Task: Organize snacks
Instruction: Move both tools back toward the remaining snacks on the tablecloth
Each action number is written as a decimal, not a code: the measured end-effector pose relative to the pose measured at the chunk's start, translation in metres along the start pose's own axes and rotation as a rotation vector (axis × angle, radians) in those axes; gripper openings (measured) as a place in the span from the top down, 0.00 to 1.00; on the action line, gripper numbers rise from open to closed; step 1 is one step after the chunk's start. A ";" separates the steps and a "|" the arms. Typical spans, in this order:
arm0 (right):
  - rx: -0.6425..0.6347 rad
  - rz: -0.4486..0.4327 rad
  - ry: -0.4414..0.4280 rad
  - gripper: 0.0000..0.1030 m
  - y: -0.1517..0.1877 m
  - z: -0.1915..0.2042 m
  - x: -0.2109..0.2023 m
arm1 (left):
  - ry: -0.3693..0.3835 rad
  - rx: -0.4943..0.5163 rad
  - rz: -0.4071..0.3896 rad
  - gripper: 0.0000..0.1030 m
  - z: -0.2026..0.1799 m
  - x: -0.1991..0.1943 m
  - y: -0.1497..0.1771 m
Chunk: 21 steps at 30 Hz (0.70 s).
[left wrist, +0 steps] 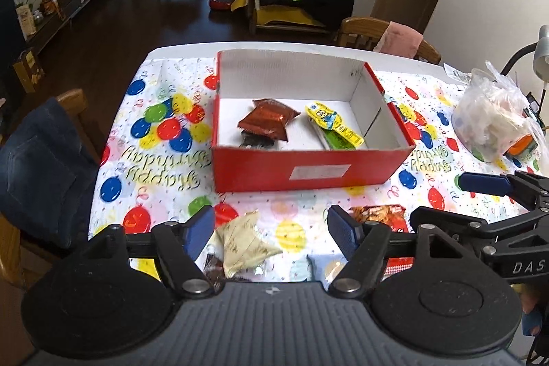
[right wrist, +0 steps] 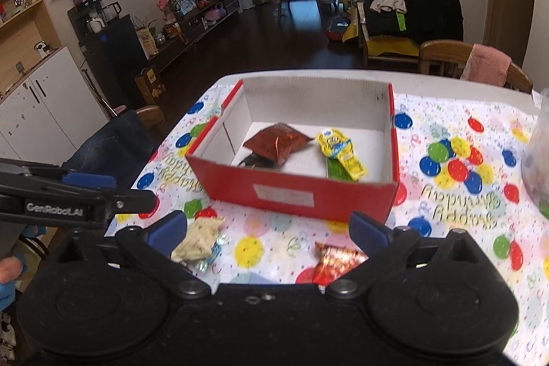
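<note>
A red cardboard box [left wrist: 308, 168] [right wrist: 295, 192] stands on the table. Inside it lie a brown snack packet [left wrist: 267, 122] [right wrist: 274, 143], a yellow packet [left wrist: 331, 122] [right wrist: 339, 148], a green one [left wrist: 338, 141] and a dark one [left wrist: 255, 141]. In front of the box lie a cream packet [left wrist: 245, 240] [right wrist: 199, 239] and an orange-red packet [left wrist: 377, 215] [right wrist: 334, 261]. My left gripper [left wrist: 271, 232] is open and empty above the cream packet. My right gripper [right wrist: 269, 237] is open and empty above the table between both loose packets; it also shows in the left wrist view [left wrist: 487, 184].
A balloon-print birthday cloth [left wrist: 154, 139] [right wrist: 456, 180] covers the table. A clear plastic bag of items [left wrist: 494, 115] sits at the right. Wooden chairs stand at the left [left wrist: 41, 160] and far side [left wrist: 381, 36]. The left gripper crosses the right wrist view's left edge [right wrist: 68, 198].
</note>
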State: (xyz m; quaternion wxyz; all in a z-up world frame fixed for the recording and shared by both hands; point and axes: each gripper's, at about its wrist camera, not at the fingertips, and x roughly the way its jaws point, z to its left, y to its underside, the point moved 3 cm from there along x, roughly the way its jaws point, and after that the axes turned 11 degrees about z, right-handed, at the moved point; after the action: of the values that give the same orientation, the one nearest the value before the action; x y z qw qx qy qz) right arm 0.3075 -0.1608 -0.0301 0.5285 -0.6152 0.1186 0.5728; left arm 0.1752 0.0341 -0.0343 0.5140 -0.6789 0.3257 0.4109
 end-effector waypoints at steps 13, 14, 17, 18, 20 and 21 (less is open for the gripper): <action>0.070 0.120 0.022 0.00 0.050 -0.005 0.031 | 0.011 -0.103 0.066 0.19 0.024 0.021 0.056; 0.081 0.131 0.024 0.00 0.053 -0.006 0.035 | 0.014 -0.119 0.084 0.19 0.026 0.027 0.059; 0.138 0.176 0.029 0.00 0.059 -0.010 0.047 | 0.021 -0.173 0.140 0.19 0.034 0.043 0.069; 0.158 0.191 0.027 0.00 0.060 -0.012 0.051 | 0.020 -0.188 0.151 0.19 0.036 0.048 0.072; 0.195 0.214 0.024 0.00 0.062 -0.015 0.059 | 0.007 -0.212 0.171 0.19 0.040 0.056 0.076; 0.213 0.225 0.023 0.00 0.063 -0.016 0.063 | 0.006 -0.222 0.181 0.19 0.042 0.060 0.078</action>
State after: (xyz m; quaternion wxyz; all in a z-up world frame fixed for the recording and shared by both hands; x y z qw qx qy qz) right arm 0.2897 -0.1707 -0.1183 0.5220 -0.5451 0.2530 0.6053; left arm 0.1256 0.0530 -0.1275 0.3958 -0.7006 0.3395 0.4870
